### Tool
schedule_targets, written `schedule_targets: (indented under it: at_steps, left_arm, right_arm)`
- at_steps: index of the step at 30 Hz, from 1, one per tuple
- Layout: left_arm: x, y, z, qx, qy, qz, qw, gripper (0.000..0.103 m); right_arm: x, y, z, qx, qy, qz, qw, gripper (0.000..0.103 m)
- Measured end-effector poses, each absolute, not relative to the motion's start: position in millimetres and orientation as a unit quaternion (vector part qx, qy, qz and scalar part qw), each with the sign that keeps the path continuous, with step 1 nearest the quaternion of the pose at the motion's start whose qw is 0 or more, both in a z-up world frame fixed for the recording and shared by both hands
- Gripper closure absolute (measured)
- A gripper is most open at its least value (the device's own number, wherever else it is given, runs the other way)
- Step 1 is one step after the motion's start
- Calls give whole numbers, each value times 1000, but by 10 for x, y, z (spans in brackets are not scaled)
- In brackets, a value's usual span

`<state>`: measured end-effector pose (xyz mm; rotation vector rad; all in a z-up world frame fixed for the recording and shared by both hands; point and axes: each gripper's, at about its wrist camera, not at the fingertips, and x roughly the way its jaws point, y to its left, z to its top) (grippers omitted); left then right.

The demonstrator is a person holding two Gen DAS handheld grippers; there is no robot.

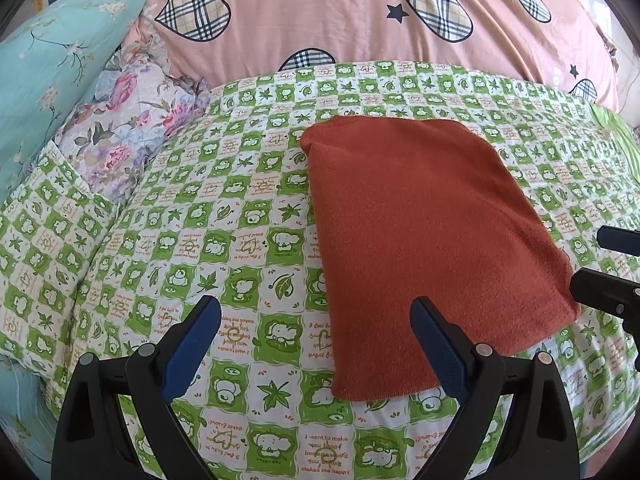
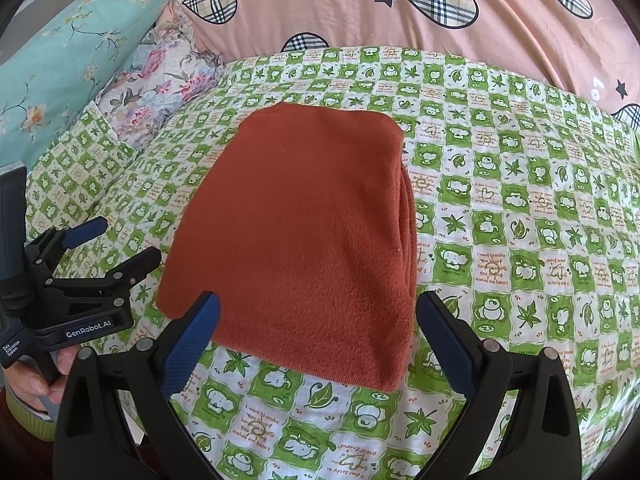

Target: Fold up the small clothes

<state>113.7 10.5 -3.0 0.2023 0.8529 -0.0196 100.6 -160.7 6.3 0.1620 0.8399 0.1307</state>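
A rust-red cloth (image 1: 432, 248) lies folded into a thick rectangle on the green-and-white patterned bedsheet (image 1: 224, 240). It also shows in the right wrist view (image 2: 304, 240), with stacked layers along its right edge. My left gripper (image 1: 316, 320) is open and empty, just in front of the cloth's near left corner. My right gripper (image 2: 318, 316) is open and empty, hovering at the cloth's near edge. The left gripper shows at the left of the right wrist view (image 2: 116, 248), open. The right gripper's fingertips (image 1: 592, 280) show at the right edge of the left wrist view.
A pink quilt with plaid hearts (image 1: 340, 12) lies behind the sheet. A teal floral pillow (image 1: 48, 60) and a flowered pillow (image 1: 132, 120) sit at the back left. The bed edge lies at the near left (image 2: 32, 420).
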Motion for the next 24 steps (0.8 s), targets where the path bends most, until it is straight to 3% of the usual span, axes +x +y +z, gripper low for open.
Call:
schedule_targets:
  at_steps: [24]
  left_arm:
    - [1376, 86, 38, 110, 406, 2, 907, 7]
  right_arm:
    - [1318, -1775, 71, 80, 413, 62, 905, 5]
